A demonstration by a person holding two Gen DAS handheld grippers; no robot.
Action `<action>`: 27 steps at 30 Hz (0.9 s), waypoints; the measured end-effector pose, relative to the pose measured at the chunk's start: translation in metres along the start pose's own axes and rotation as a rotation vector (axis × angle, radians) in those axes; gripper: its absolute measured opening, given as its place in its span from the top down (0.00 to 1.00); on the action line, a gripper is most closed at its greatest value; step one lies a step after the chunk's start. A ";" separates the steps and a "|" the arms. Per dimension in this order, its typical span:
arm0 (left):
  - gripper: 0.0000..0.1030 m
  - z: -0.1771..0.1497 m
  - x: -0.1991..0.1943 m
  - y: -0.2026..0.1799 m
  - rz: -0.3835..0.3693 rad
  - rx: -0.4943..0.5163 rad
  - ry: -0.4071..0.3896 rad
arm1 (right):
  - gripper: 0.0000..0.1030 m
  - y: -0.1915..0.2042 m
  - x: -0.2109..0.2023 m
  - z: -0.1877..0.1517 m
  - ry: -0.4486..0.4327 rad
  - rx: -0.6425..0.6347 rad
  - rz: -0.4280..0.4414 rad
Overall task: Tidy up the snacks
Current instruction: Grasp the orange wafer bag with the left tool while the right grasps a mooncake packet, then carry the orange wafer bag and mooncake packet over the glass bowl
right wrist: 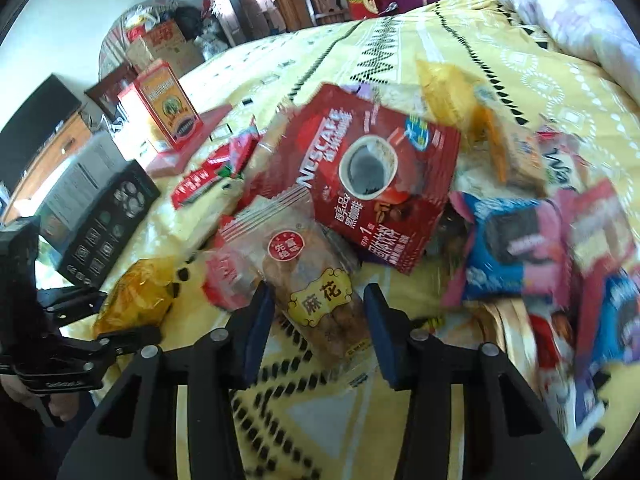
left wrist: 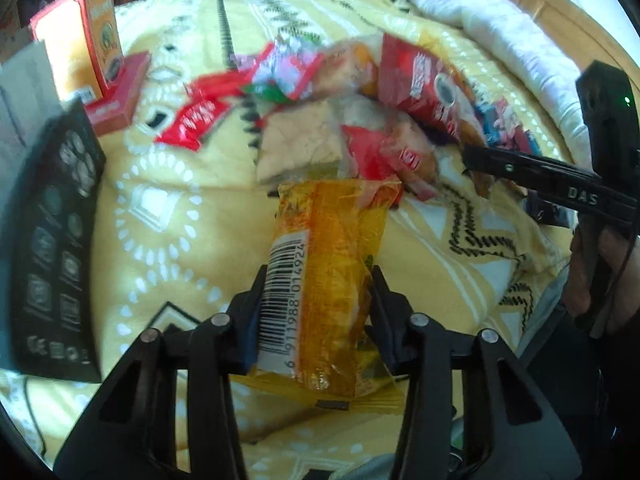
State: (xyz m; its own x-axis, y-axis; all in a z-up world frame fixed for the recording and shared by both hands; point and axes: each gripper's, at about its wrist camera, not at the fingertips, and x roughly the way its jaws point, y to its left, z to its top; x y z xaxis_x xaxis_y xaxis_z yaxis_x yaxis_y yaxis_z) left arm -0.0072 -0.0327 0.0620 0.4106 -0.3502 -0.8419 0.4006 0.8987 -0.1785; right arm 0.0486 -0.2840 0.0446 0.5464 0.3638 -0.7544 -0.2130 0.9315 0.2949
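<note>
- The left gripper (left wrist: 318,300) points forward over the yellow patterned bedspread (left wrist: 168,208), its two fingers pinching a yellow snack packet (left wrist: 328,280) by its long sides; the packet sticks out ahead of the fingertips and also trails back between the finger bases.
- The packet's white panel by the left finger carries a barcode with digits reading 6 911988 014924.
- The right gripper (right wrist: 316,312) hovers low over the snack pile with its fingers spread apart, gripping nothing; a clear packet of twisted dough sticks (right wrist: 320,296) lies between them on the bedspread, nearer the left finger, contact unclear.
- That packet bears a yellow label reading 麻花 and a red round seal whose characters are too small to read.
- Just ahead of the right fingertips lies a red Nescafe pouch (right wrist: 372,172) with a coffee cup pictured on it; right of the fingers sit blue cookie packets (right wrist: 500,256), blurred.
- Far ahead and left of the fingers an orange carton (right wrist: 164,104) stands upright on a flat red box (right wrist: 188,152); its print is unreadable.
- A black box (right wrist: 108,224) with pale icons lies left of the fingers.
</note>
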 end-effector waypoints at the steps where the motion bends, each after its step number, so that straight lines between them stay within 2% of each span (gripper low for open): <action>1: 0.56 0.001 -0.008 0.000 0.003 0.002 -0.023 | 0.53 0.002 -0.010 -0.001 -0.022 0.014 -0.001; 6: 0.56 0.014 -0.052 0.004 0.049 0.000 -0.134 | 0.54 0.017 -0.045 0.005 -0.101 0.034 0.003; 12: 0.56 0.026 -0.115 0.036 0.149 -0.056 -0.269 | 0.54 0.066 -0.072 0.042 -0.170 -0.036 0.051; 16: 0.56 0.024 -0.159 0.083 0.238 -0.151 -0.333 | 0.54 0.121 -0.076 0.074 -0.206 -0.108 0.116; 20: 0.56 0.017 -0.205 0.150 0.338 -0.292 -0.391 | 0.54 0.193 -0.073 0.104 -0.224 -0.201 0.206; 27: 0.56 -0.017 -0.255 0.244 0.473 -0.518 -0.444 | 0.54 0.330 -0.042 0.130 -0.183 -0.344 0.369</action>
State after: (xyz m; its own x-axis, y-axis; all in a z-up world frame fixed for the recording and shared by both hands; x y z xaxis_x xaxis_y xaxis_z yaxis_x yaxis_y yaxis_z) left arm -0.0280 0.2805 0.2247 0.7695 0.1211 -0.6271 -0.2789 0.9470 -0.1593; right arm 0.0606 0.0085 0.2500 0.5106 0.6896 -0.5135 -0.6537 0.6993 0.2891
